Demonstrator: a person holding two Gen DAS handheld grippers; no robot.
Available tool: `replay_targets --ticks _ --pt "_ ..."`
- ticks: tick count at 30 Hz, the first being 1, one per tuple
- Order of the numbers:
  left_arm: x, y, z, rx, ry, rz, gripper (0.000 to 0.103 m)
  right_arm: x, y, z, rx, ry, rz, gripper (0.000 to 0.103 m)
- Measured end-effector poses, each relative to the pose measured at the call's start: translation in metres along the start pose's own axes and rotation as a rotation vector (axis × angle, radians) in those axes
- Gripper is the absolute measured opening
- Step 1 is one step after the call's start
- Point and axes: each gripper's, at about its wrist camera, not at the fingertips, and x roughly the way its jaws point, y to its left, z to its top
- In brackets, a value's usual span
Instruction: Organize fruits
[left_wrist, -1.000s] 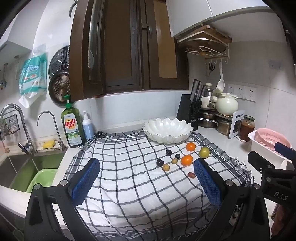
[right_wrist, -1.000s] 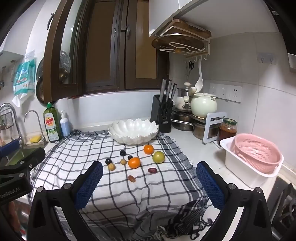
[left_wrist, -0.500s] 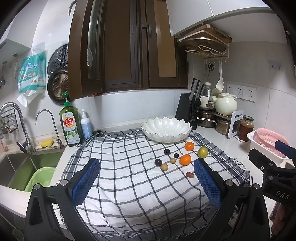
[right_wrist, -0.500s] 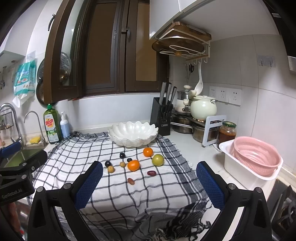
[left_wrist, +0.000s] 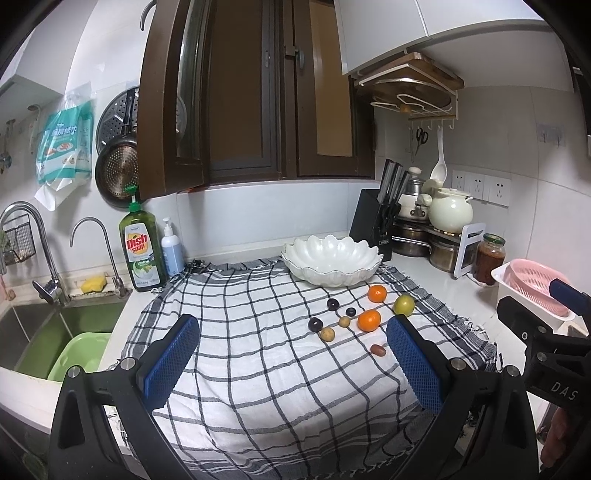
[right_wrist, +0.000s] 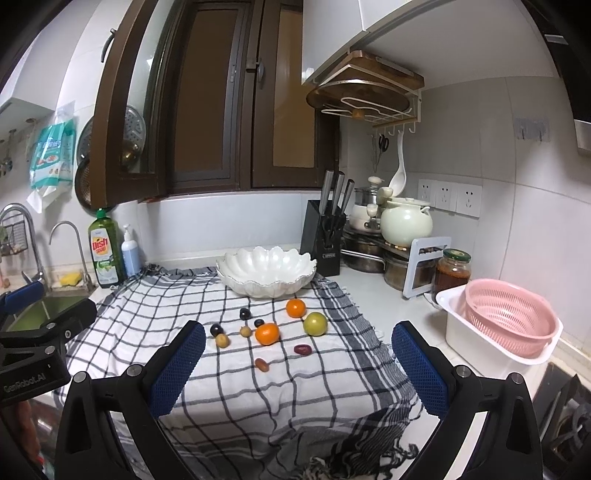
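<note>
On checked cloth (right_wrist: 303, 387), near bowl (right_wrist: 266, 273): small round fruits, e.g. mandarin (right_wrist: 266, 333), light, roll-prone; grip across middle; left gripper (left_wrist: 291, 363), right gripper (right_wrist: 297, 369) both released, empty

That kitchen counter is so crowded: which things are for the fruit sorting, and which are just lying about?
For the job:
- two oranges
- green fruit
- small dark and tan fruits
- white bowl
- checked cloth

Just lying about:
- dish soap
- knife block
- pink colander
- jar

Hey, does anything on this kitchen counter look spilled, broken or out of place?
Nothing spilled or broken. The fruits lie loose on the checked cloth, whose front edge hangs rumpled off the counter, while the white bowl is empty.
</note>
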Motion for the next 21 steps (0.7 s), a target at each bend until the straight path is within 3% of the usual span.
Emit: replay_targets --ticks 21 --pt "-0.0013 0.0 -0.0012 -0.002 0.0 -0.003 0.103 -0.0002 0.0028 0.0007 -0.001 -0.002 0.006 0.102"
